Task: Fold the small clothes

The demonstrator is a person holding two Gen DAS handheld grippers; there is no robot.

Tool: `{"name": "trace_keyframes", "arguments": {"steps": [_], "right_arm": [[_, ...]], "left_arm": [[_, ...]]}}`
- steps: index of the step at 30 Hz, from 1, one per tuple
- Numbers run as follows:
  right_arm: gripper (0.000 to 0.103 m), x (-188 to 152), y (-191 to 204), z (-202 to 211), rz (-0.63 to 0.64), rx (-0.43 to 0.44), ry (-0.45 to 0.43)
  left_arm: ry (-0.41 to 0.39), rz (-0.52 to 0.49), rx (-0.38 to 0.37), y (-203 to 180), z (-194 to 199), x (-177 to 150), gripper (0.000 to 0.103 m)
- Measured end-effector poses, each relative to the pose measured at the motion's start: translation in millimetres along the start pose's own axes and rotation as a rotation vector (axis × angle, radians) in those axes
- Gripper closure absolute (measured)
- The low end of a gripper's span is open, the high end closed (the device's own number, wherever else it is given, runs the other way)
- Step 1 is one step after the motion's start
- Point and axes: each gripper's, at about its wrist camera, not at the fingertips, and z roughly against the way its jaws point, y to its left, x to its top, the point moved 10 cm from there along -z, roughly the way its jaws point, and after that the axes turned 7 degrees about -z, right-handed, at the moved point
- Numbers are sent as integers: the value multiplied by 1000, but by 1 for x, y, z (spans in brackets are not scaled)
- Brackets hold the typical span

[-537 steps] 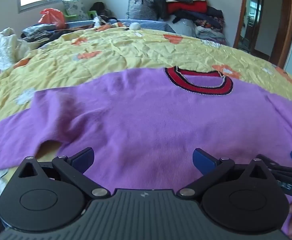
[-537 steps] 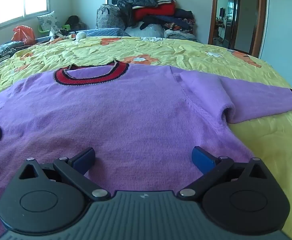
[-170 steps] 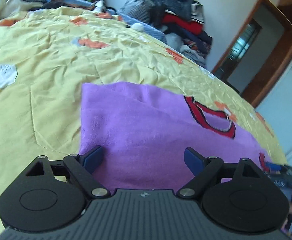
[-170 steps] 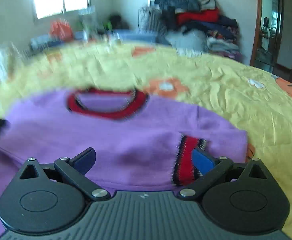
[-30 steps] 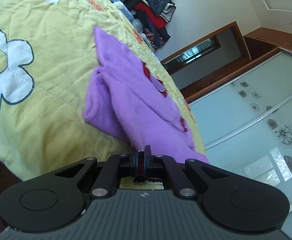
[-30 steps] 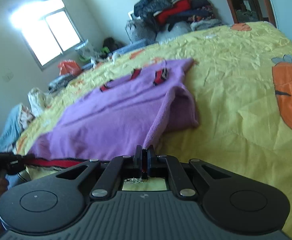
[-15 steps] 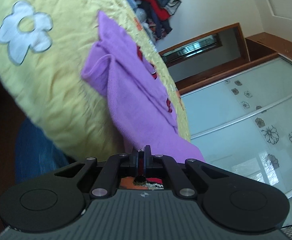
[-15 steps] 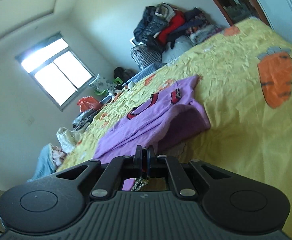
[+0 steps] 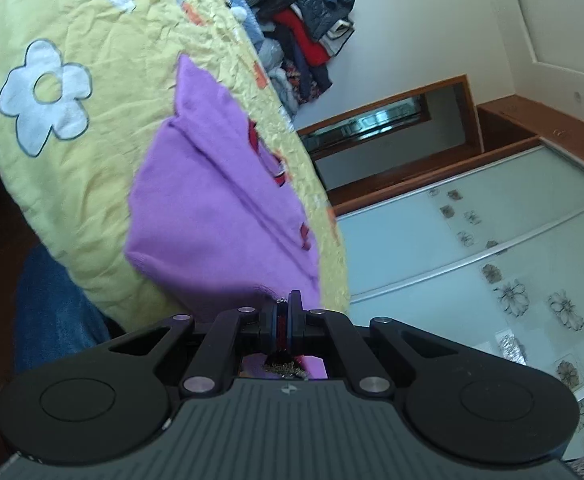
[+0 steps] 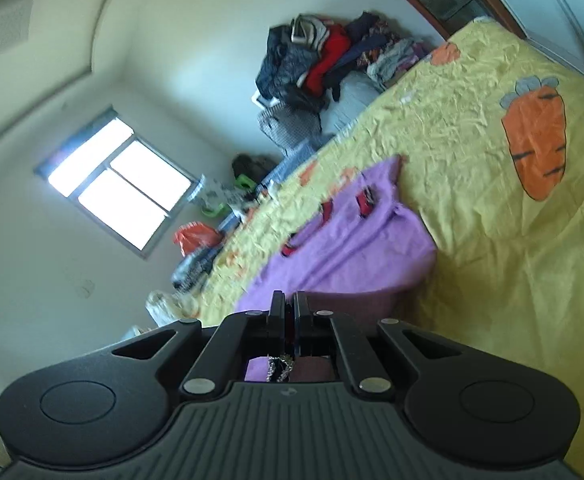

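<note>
The left tool (image 9: 283,322) is pinching the near edge of the purple sweater (image 9: 219,216) tight. The right tool (image 10: 287,326) is squeezing that edge too. The sweater is lying on the yellow bed (image 9: 103,24), near its front edge. A clothes pile (image 10: 324,60) is sitting at the far end.

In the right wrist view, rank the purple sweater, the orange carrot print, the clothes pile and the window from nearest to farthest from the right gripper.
1. purple sweater: its hem is clamped in the right gripper.
2. orange carrot print: on the yellow bedspread, upper right.
3. clothes pile: beyond the bed's far end, top centre.
4. window: in the far wall, at left; too close to the pile to call firmly.
</note>
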Motion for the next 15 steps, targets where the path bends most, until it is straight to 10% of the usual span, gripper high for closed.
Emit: {"name": "trace_keyframes", "arguments": {"steps": [6,15], "right_arm": [[102,9,-7,-42,15,-4,43],[81,-32,-83,-24,14,-386,235]], "left_arm": [[-17,45,-18,12,-31,23,100],[21,57,-3,22,-34,6,100]]}}
